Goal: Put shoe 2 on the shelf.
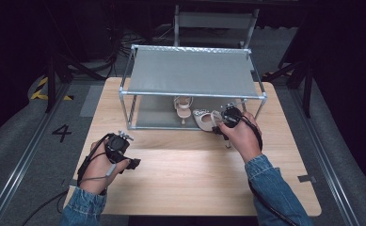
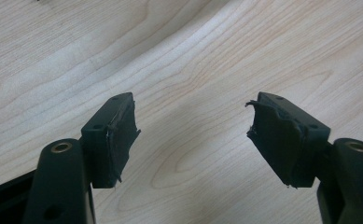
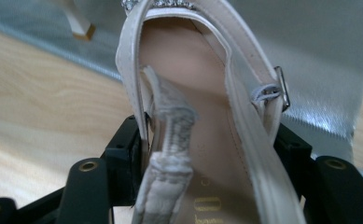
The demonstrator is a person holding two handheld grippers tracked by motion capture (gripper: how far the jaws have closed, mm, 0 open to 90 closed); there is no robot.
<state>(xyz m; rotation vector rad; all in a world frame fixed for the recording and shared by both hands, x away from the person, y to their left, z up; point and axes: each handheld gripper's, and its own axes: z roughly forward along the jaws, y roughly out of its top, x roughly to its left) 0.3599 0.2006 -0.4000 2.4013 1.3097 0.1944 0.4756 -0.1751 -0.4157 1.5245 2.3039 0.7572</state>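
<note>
From the high view we see our right gripper (image 1: 224,121) at the front edge of the rack's (image 1: 192,94) lower shelf, clamped on a pale heeled sandal (image 1: 204,119) whose toe already lies on that shelf. Its mate, the second sandal (image 1: 183,107), stands further in, just beside it to the left. Our left gripper (image 1: 119,146) rests low over the bare table (image 1: 180,165), well apart from the rack.

In the left gripper view the jaws stand wide apart with nothing between them, and we see plain wood grain beneath.

In the right gripper view we hold the sandal (image 3: 202,140) by its heel end, one pad on each side of the sole, with the loose slingback strap (image 3: 170,135) flopped across the insole and the buckle (image 3: 282,86) hanging on the other side. The heel tip of the second sandal (image 3: 79,25) shows at the top left.

We judge the risks to be these. The grip bites only a narrow stretch of the sole, so the sandal could twist or slide out if we push it inward. The upper shelf hangs low over our hand, and the front rail and corner post stand close, so a lift could knock the gripper against them. A push too far left could topple the second sandal, and the loose strap could snag on a jaw at release.
</note>
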